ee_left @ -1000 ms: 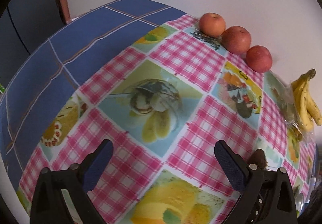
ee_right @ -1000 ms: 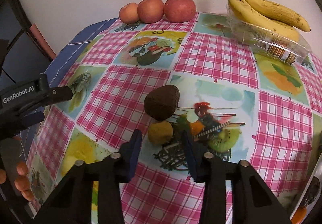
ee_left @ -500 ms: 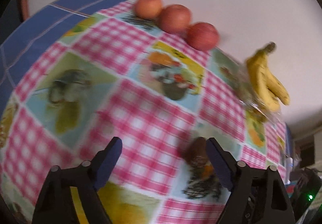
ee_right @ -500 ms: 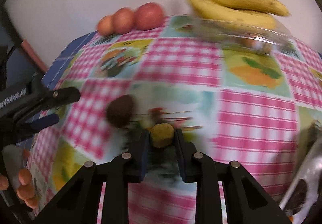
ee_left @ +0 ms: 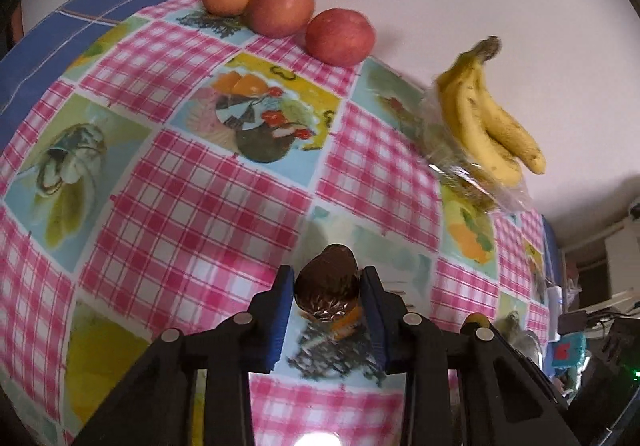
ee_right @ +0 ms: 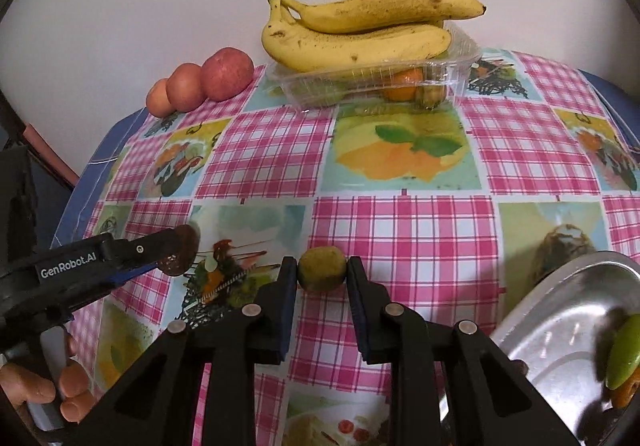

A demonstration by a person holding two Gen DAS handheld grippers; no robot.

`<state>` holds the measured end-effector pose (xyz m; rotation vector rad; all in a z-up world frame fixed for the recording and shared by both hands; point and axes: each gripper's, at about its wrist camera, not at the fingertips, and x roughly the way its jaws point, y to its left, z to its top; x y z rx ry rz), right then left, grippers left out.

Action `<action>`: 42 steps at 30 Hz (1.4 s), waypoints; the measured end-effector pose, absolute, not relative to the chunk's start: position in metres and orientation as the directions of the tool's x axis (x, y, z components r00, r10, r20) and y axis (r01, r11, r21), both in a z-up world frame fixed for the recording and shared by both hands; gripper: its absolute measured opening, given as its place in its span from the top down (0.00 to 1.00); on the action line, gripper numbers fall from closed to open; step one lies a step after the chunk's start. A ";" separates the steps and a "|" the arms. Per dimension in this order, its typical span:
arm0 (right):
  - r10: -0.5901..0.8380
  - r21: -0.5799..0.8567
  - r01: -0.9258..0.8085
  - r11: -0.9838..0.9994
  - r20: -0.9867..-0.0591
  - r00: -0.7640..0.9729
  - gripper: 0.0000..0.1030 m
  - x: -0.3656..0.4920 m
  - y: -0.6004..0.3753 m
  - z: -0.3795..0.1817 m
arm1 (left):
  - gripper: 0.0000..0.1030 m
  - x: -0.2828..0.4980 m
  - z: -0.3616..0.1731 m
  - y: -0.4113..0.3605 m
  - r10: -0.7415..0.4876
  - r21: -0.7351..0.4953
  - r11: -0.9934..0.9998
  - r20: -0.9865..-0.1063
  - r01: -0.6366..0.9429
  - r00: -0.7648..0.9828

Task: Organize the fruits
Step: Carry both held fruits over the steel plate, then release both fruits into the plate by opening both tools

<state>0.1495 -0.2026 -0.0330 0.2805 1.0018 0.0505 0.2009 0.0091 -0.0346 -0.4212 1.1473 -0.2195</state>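
1. Since one second ago both claws have closed: the left claw (ee_left: pixel 327 296), which stood wide over bare cloth, now pinches the dark brown avocado (ee_left: pixel 326 288), and the right claw (ee_right: pixel 322 278) now pinches the small greenish-yellow fruit (ee_right: pixel 322 269), which earlier lay free on the cloth.
2. At the far left of the bench (ee_right: pixel 400 230), three apples (ee_right: pixel 200 83) sit in a row against the wall.
3. In the right wrist view, the left claw comes in from the left edge with the avocado at its tip, and fingers of a hand (ee_right: pixel 74 386) show below it.
4. Right of the apples, a bunch of bananas (ee_right: pixel 360 33) lies on a clear plastic tray (ee_right: pixel 460 65) near the wall.
5. At the right edge, a metal tray (ee_right: pixel 540 346) holds a green fruit (ee_right: pixel 624 350), which is blurred.
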 end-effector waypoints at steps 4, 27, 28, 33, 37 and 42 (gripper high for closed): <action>0.149 0.245 0.103 0.964 -0.820 0.553 0.74 0.132 -0.213 -0.013 | 0.65 0.181 -0.012 -0.008 -0.415 -0.451 0.892 -0.816 0.006 0.403; -0.141 0.097 0.444 0.891 -0.870 0.473 0.74 -0.036 -0.369 -0.009 | 0.65 0.069 -0.008 -0.151 -0.505 -0.453 0.856 -0.837 0.250 0.211; -0.137 0.098 0.445 0.890 -0.873 0.468 0.74 -0.038 -0.370 -0.011 | 0.65 0.068 -0.010 -0.152 -0.504 -0.453 0.856 -0.838 0.251 0.207; -0.124 0.113 0.453 0.884 -0.879 0.461 0.74 -0.037 -0.374 -0.020 | 0.64 0.069 -0.018 -0.156 -0.487 -0.435 0.864 -0.850 0.254 0.200; -0.122 0.116 0.456 0.883 -0.879 0.460 0.74 -0.036 -0.375 -0.020 | 0.64 0.069 -0.022 -0.156 -0.498 -0.452 0.859 -0.847 0.242 0.187; -0.117 0.119 0.435 0.893 -0.871 0.478 0.74 -0.035 -0.368 -0.015 | 0.59 0.069 -0.021 -0.155 -0.496 -0.452 0.860 -0.849 0.236 0.182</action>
